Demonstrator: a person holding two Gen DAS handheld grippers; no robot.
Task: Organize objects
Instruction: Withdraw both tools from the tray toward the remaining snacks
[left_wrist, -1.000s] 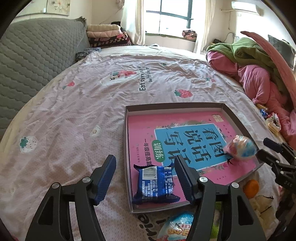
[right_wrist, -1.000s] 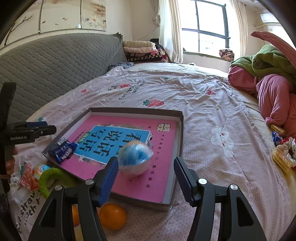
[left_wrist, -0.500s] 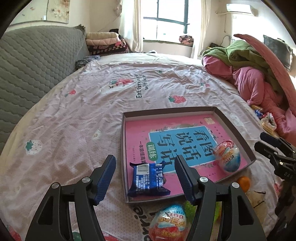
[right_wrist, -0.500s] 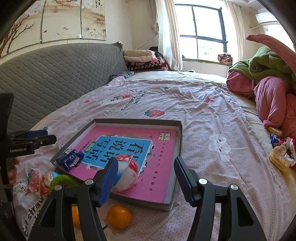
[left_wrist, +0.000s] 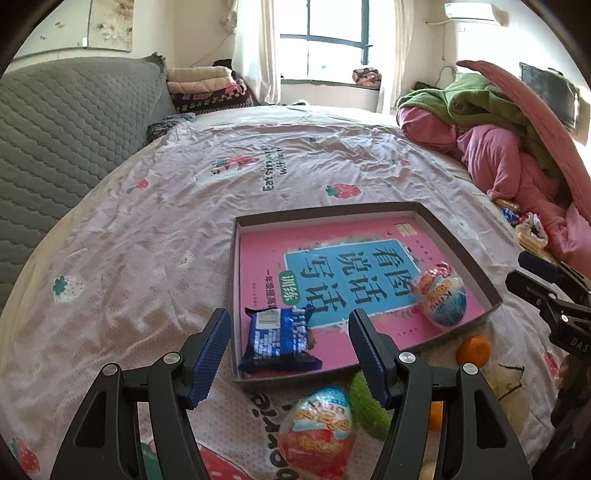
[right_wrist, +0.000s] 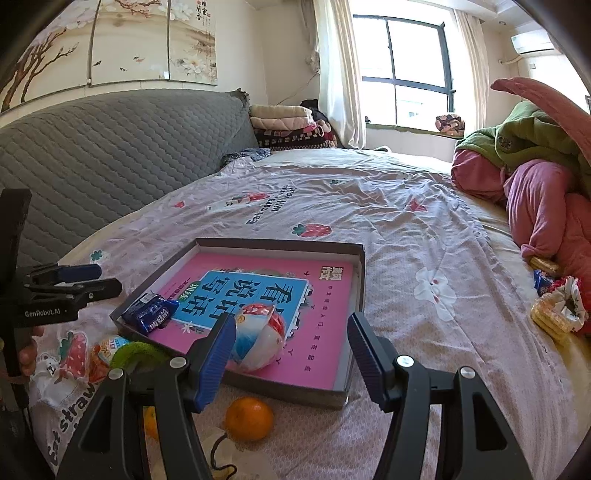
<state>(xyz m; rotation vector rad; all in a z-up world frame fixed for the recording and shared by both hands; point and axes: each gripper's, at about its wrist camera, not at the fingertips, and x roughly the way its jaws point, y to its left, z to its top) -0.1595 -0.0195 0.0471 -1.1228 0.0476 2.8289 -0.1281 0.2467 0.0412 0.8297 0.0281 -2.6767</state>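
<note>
Left wrist view shows the left gripper (left_wrist: 289, 345) with its fingers standing apart and nothing between the pads. Beyond them, a shallow grey box (left_wrist: 458, 245) lies on the bed (left_wrist: 147, 229), with a pink book (left_wrist: 332, 254) flat inside it. A blue snack packet (left_wrist: 279, 339) lies in the box at about 7 o'clock, and a wrapped toy egg (left_wrist: 441, 295) at about 4 o'clock. Outside the box, at 6 o'clock, a second wrapped egg (left_wrist: 317, 424) lies on the bed beside a green fuzzy thing (left_wrist: 365, 402) — an orange (left_wrist: 473, 350) is near the box corner.

Right wrist view shows the right gripper (right_wrist: 291, 352), also with fingers apart and empty; the toy egg lies just beyond its left finger, not touching it.
</note>
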